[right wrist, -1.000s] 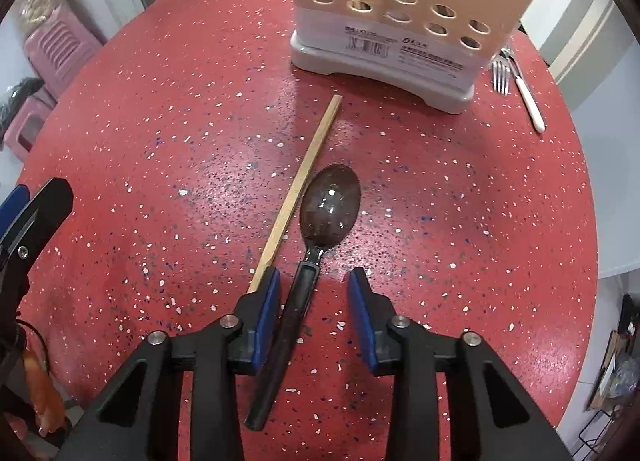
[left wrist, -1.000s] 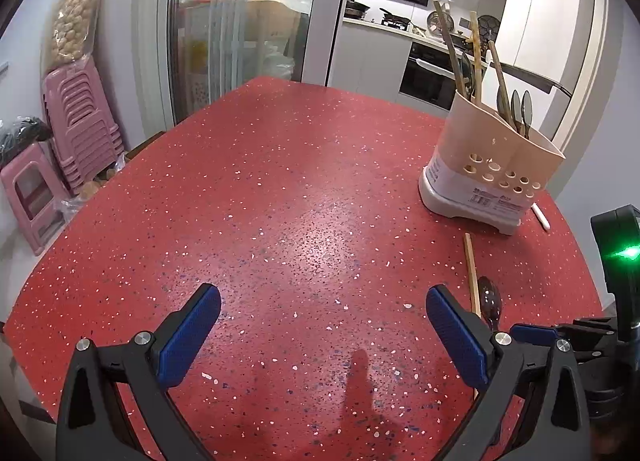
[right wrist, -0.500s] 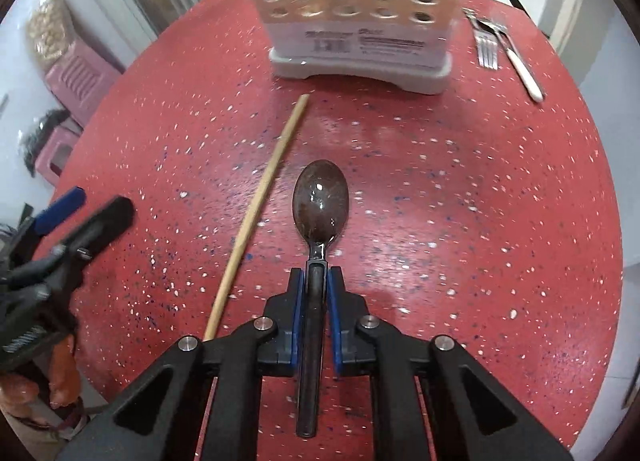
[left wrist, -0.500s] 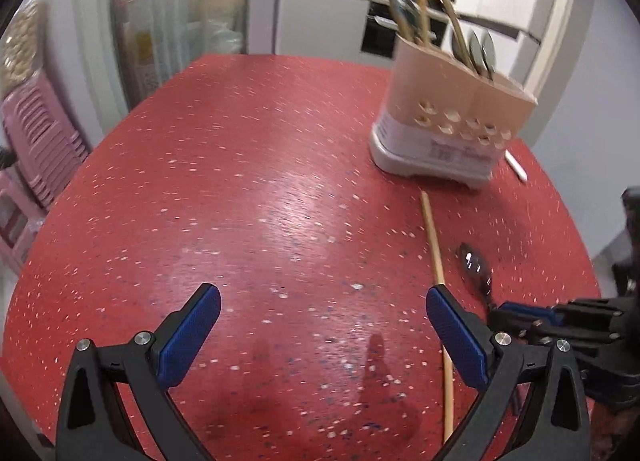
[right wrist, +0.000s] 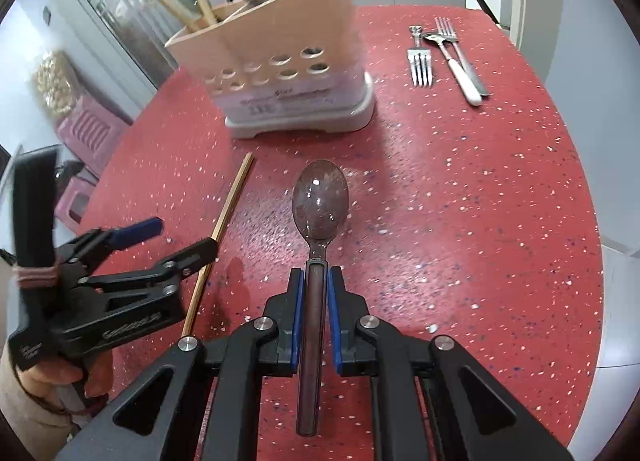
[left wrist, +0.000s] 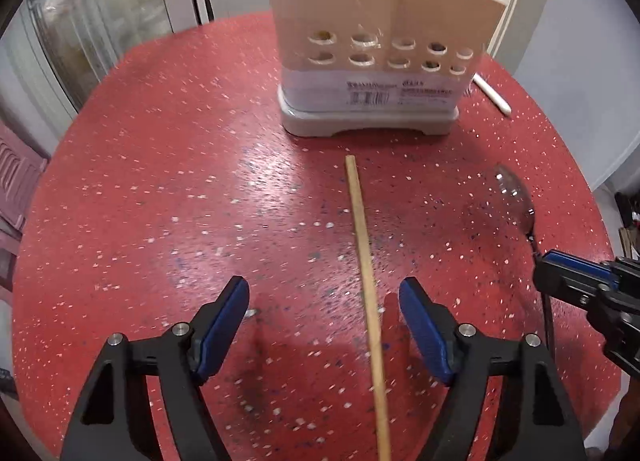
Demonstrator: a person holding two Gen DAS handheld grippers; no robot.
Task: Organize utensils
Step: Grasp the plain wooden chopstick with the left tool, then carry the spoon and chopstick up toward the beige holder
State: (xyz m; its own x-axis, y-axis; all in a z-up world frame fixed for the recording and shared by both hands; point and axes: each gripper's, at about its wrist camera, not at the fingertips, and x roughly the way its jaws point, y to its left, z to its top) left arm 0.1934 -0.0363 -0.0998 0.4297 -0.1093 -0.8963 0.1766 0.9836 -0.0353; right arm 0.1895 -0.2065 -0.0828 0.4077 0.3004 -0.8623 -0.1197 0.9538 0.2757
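My right gripper [right wrist: 315,281] is shut on the dark handle of a metal spoon [right wrist: 320,201], bowl pointing forward, lifted a little off the red table; the spoon also shows in the left wrist view [left wrist: 514,193]. My left gripper [left wrist: 324,305] is open and straddles a wooden chopstick [left wrist: 366,273] that lies on the table; the chopstick also shows in the right wrist view [right wrist: 232,201]. A beige utensil holder [left wrist: 380,53] with several utensils in it stands beyond both, also seen in the right wrist view [right wrist: 276,69].
Two forks [right wrist: 420,65] and a white-handled utensil [right wrist: 464,77] lie right of the holder. The red speckled table [left wrist: 160,181] is round, its edge near on the right. Pink stools [right wrist: 88,129] stand on the floor at left.
My right gripper closed on the spoon handle and raised it. My left gripper swung right and forward, narrowed, and now straddles the chopstick.
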